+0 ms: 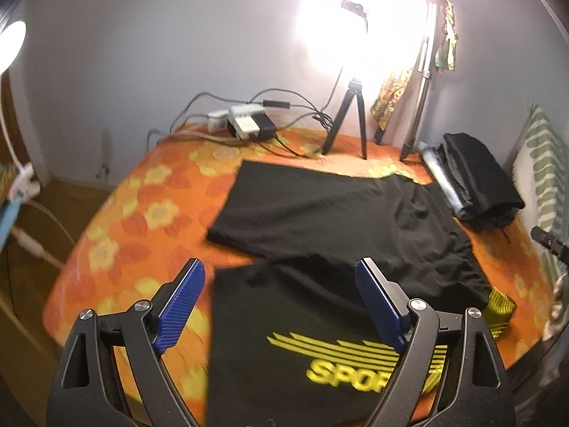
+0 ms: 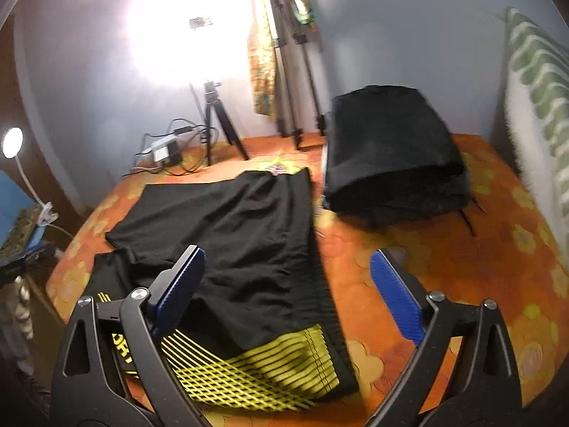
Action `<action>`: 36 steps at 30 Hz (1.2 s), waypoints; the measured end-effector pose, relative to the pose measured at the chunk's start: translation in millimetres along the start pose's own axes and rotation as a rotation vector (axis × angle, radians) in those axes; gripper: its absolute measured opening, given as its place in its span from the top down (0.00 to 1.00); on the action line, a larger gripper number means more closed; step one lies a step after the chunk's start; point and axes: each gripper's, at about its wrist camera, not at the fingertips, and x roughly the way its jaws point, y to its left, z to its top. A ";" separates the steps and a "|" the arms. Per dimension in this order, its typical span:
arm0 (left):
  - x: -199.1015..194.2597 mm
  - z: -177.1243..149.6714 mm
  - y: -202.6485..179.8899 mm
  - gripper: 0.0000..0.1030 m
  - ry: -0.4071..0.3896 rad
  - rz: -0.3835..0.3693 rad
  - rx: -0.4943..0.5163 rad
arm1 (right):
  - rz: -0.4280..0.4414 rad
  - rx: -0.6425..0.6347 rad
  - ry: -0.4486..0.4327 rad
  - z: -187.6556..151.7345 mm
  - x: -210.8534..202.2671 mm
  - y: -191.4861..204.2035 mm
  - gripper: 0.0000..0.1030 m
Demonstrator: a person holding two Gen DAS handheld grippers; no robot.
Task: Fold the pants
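Left-wrist view shows the black sport shorts with yellow striped print [image 1: 320, 249] lying half-folded on the orange flowered bedspread [image 1: 142, 213], both the left gripper [image 1: 281, 277] and right gripper [image 2: 288, 267] wide-jawed and empty above them, so I'd judge the next fold needs fresh pinches at the hem; no containers visible.

The pants [image 1: 320, 220] are a black, matt, smooth cloth with a yellow print that looks flat and a little shiny. The bed [image 1: 142, 213] has an orange flowered cloth cover, matt and soft in look. The folded pile [image 2: 391, 153] is also black matt cloth. The left gripper [image 1: 281, 306] and the right gripper [image 2: 288, 295] have black matt plastic arms, shiny metal pins and blue ribbed pads [image 1: 181, 306]. The tripod [image 1: 350, 121] is black and matt.
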 end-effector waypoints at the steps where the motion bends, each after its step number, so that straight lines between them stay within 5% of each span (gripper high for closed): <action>1: 5.8 7.4 5.2 0.17 0.001 0.003 -0.001 | 0.011 -0.022 0.011 5.2 5.7 1.4 0.10; 16: 127.0 86.2 46.4 0.21 0.103 -0.027 -0.045 | 0.105 -0.355 0.201 101.9 144.3 13.7 0.30; 23: 187.1 116.5 48.6 0.22 0.142 -0.059 -0.048 | 0.101 -0.386 0.312 134.3 212.6 7.1 0.34; 36: 270.5 121.5 53.2 0.22 0.245 -0.062 -0.059 | 0.144 -0.467 0.546 134.5 293.3 21.9 0.34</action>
